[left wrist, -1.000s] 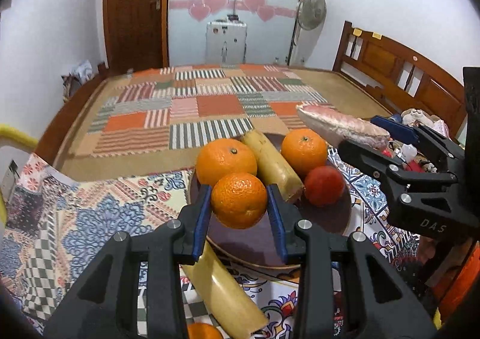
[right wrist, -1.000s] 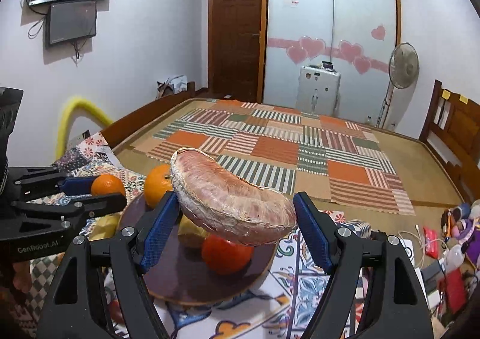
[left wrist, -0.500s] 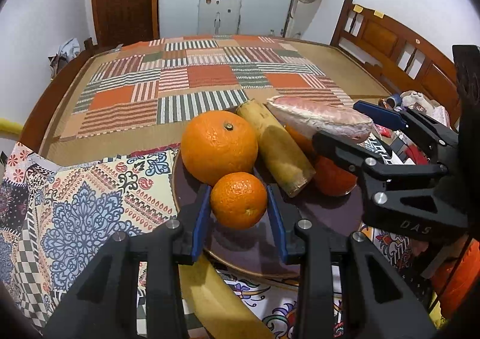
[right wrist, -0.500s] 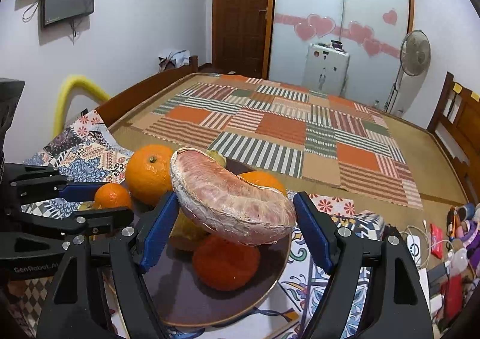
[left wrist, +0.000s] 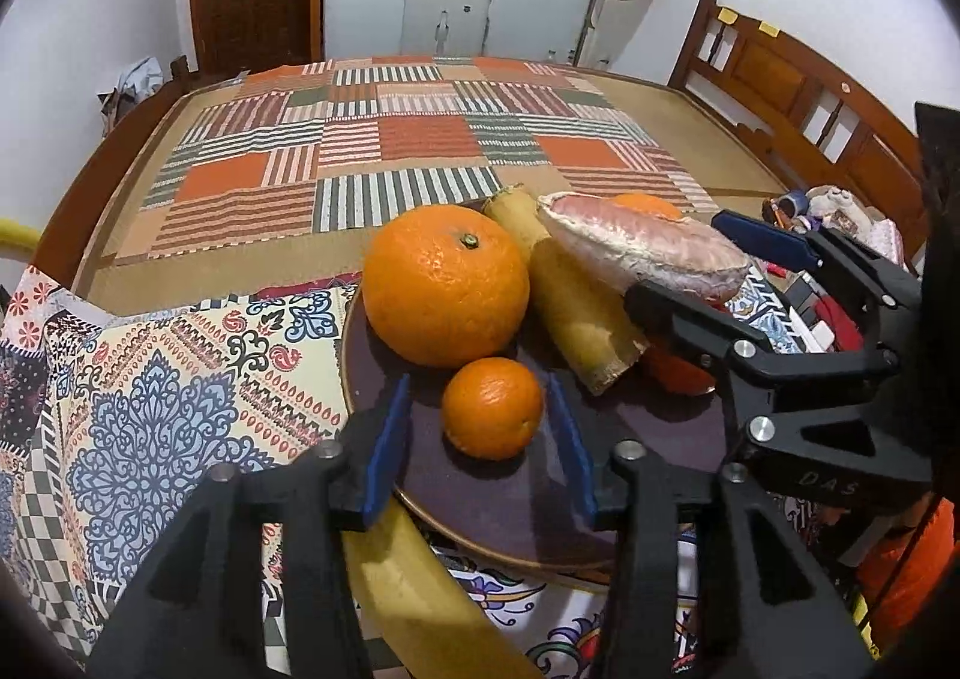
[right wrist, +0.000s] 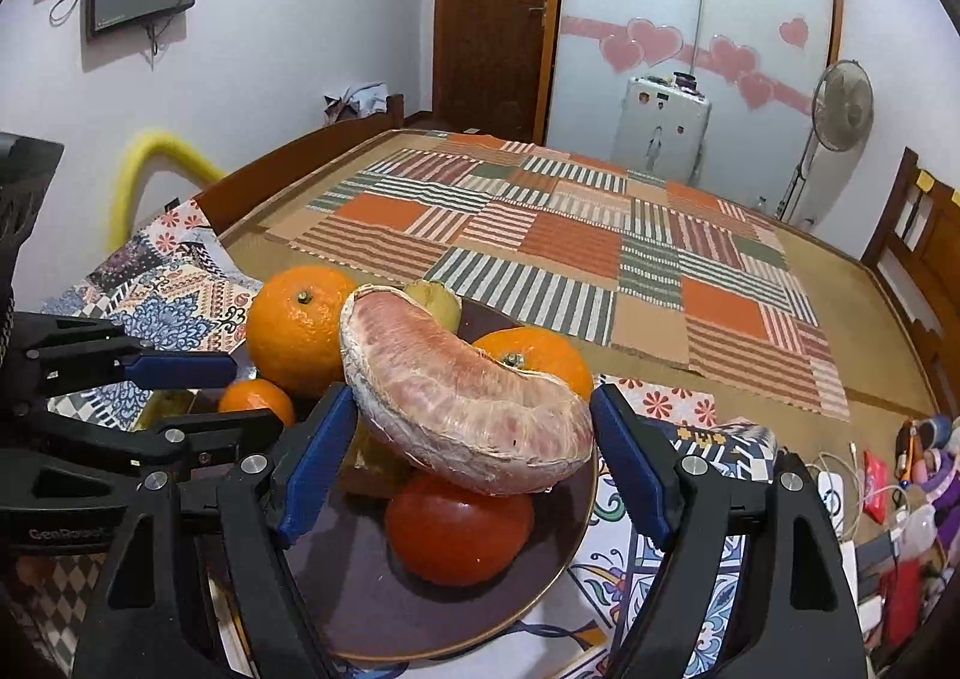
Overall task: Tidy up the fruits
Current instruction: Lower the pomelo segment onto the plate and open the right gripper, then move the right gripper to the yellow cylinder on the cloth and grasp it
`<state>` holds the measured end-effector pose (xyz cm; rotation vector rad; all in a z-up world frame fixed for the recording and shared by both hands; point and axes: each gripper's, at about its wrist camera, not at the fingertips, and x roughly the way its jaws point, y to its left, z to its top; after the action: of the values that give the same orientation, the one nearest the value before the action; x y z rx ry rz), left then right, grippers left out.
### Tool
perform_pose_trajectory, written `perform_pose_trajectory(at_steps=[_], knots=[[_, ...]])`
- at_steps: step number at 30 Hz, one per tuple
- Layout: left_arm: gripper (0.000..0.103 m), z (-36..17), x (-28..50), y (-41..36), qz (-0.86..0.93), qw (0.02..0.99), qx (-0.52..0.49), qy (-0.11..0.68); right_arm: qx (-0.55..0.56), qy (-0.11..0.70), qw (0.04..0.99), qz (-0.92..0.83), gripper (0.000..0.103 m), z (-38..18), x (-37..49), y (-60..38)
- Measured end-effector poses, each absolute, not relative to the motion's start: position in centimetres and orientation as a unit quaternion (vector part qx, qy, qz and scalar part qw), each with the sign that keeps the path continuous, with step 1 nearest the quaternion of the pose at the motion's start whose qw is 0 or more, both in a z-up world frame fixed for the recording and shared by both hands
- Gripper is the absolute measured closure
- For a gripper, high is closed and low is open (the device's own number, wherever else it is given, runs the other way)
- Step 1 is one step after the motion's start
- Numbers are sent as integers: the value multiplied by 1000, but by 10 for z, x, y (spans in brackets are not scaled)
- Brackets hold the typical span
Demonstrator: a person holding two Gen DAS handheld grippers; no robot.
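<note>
A dark round plate (left wrist: pixel 540 523) holds a large orange (left wrist: pixel 445 283), a yellow stalk piece (left wrist: pixel 576 313), a red fruit (right wrist: pixel 459 523) and another orange (right wrist: pixel 534 355). My left gripper (left wrist: pixel 480 439) is open, its pads apart on either side of a small orange (left wrist: pixel 492 407) that rests on the plate. My right gripper (right wrist: pixel 474 439) is shut on a peeled pink pomelo segment (right wrist: pixel 462 397) and holds it over the red fruit; it also shows in the left wrist view (left wrist: pixel 648 247).
A second yellow stalk piece (left wrist: pixel 420 589) lies under the left gripper beside the plate. A patterned cloth (left wrist: pixel 150 379) covers the near surface. A patchwork mat (left wrist: pixel 408 150) covers the bed beyond. Clutter (right wrist: pixel 900 499) lies to the right.
My left gripper lowered the small orange onto the plate and opened, letting it go. My right gripper moved in over the plate with the pomelo segment.
</note>
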<state>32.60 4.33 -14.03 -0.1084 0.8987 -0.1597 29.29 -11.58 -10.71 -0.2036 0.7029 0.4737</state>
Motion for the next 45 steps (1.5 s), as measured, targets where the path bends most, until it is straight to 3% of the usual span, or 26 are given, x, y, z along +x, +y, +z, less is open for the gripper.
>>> perform_pose_trajectory(at_steps=[1,18,22,34,38,45], knots=[[47,-139,324,44,-77,898,-54,431,-97,339,907,230,25,-107,292,-116],[47,-87,245,58,-36,930,-32,364,-100,283,917,263,25,-66,227,-112],[42,-80,222,71,-23,935,-34,353,-93,275,915,281,25,-63,207,-106],[42,-103,176,104,1,930,-36,366,-91,342,876,328,25,-119,195,-59],[42,-113,169,111,2,930,-40,366,-101,371,859,339,47,-137,198,-42],[42,-128,159,120,-7,927,-64,371,-99,389,847,348,48,-141,204,-33]])
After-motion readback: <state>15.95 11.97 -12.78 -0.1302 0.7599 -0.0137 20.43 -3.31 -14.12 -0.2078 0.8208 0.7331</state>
